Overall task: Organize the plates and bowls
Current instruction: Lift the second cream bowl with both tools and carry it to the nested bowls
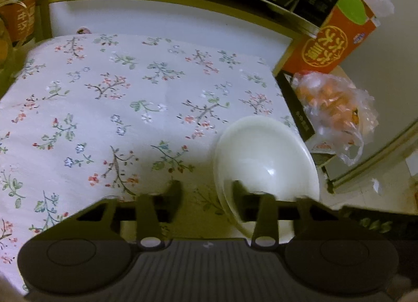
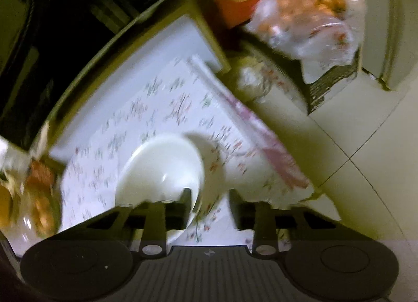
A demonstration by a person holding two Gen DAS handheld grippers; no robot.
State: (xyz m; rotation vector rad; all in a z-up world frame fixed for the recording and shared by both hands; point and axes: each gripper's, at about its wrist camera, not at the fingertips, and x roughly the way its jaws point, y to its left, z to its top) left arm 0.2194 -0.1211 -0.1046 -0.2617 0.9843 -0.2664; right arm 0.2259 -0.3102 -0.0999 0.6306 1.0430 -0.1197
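A white bowl (image 1: 263,161) sits upright near the right edge of a table covered by a floral cloth (image 1: 125,108). My left gripper (image 1: 206,192) is open, its right finger (image 1: 240,197) over the bowl's near rim and its left finger on the cloth side. The right wrist view is blurred. There the same bowl (image 2: 162,168) lies left of centre on the cloth (image 2: 167,108). My right gripper (image 2: 209,200) is open, its left finger (image 2: 186,202) inside the bowl's near right rim, its right finger outside over the cloth edge.
An orange and green carton (image 1: 337,38) and a clear bag of orange fruit (image 1: 337,111) stand off the table's right side. A dark box (image 1: 295,108) lies beside them. A tin (image 1: 18,14) stands at the far left. Tiled floor (image 2: 365,171) lies right of the table.
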